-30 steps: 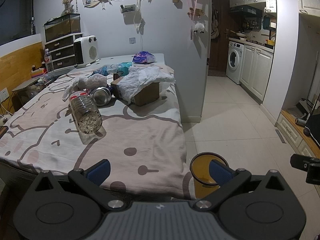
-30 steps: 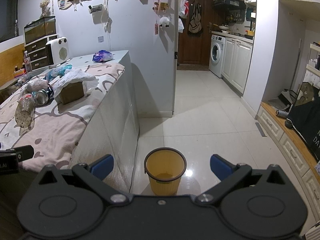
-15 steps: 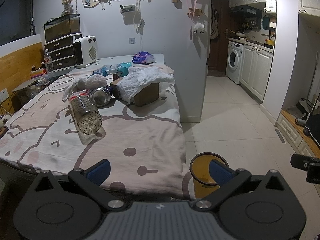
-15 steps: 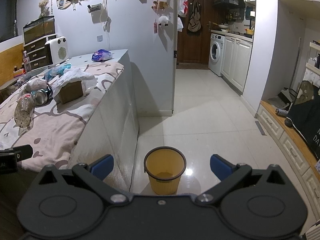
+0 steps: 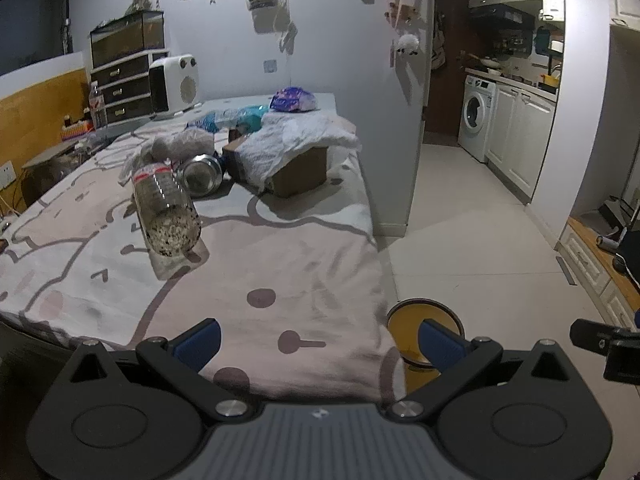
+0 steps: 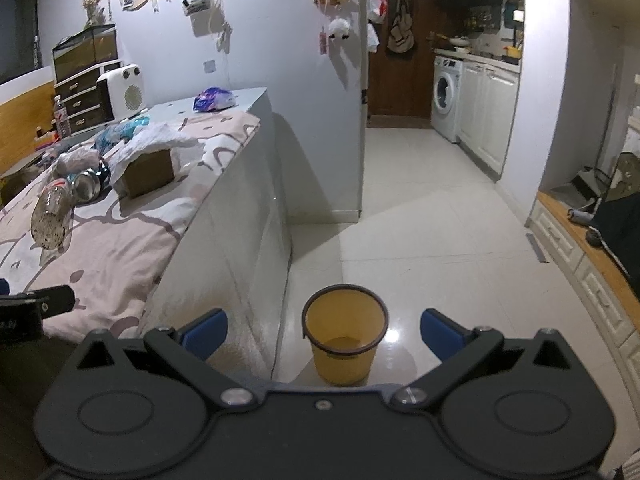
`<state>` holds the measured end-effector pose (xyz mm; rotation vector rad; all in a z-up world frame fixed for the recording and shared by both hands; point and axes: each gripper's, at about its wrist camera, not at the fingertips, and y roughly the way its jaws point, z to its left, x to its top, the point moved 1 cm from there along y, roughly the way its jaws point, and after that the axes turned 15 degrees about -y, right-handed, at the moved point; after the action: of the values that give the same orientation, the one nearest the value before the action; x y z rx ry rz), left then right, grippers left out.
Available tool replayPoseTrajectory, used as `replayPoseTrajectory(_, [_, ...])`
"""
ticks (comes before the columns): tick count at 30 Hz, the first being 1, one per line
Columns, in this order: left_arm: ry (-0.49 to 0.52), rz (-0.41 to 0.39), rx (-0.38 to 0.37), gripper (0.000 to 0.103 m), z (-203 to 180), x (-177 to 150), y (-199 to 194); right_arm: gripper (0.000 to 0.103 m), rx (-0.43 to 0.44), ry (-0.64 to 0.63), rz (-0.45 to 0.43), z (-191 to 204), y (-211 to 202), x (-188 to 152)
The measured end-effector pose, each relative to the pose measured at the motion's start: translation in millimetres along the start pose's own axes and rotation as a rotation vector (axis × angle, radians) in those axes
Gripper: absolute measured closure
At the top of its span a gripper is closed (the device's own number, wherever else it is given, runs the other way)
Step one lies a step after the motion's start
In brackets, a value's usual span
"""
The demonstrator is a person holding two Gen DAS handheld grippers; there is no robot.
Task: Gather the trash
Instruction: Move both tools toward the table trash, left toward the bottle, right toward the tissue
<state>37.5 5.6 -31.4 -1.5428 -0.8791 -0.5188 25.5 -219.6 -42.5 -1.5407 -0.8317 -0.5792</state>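
Observation:
A clear plastic bottle (image 5: 166,212) lies on its side on the pink patterned cloth (image 5: 256,264) covering the table. Behind it are a metal can (image 5: 199,175), a crumpled grey bag (image 5: 182,146), a cardboard box (image 5: 298,172) draped with white plastic (image 5: 296,142), blue wrappers (image 5: 236,118) and a purple packet (image 5: 293,100). A yellow bin (image 6: 345,338) stands on the floor beside the table. My left gripper (image 5: 318,342) hangs open over the table's near edge, holding nothing. My right gripper (image 6: 322,332) is open above the bin, also with nothing in it.
A white heater (image 5: 175,82) and a drawer unit (image 5: 128,88) stand at the table's far end. White tiled floor (image 6: 420,220) runs toward a washing machine (image 6: 447,96) and kitchen cabinets. A low wooden bench (image 6: 592,252) with dark items lines the right side.

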Motion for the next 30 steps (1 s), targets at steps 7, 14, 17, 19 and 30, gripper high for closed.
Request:
replayPoseTrajectory(7, [-0.057, 0.015, 0.047, 0.000, 21.8, 14.4, 26.5, 0.000, 0.051, -0.036, 0.020, 16.7, 34.9, 13.9])
replayPoseTrajectory(14, [-0.135, 0.008, 0.124, 0.000, 57.8, 44.7, 53.9, 0.000, 0.096, -0.077, 0.010, 38.2, 64.9, 42.8])
replayPoseTrajectory(17, [-0.170, 0.008, 0.157, 0.000, 72.6, 57.4, 66.8, 0.000, 0.122, -0.089, 0.011, 47.9, 77.5, 55.6])
replayPoseTrajectory(19, [-0.190, 0.006, 0.179, 0.000, 81.7, 66.7, 75.8, 0.000, 0.143, -0.094, 0.007, 53.7, 86.0, 64.6])
replayPoseTrajectory(30, [-0.267, -0.035, 0.278, 0.000, 111.1, 105.9, 124.3, 0.000, 0.278, -0.096, -0.105, 75.1, 134.2, 125.4])
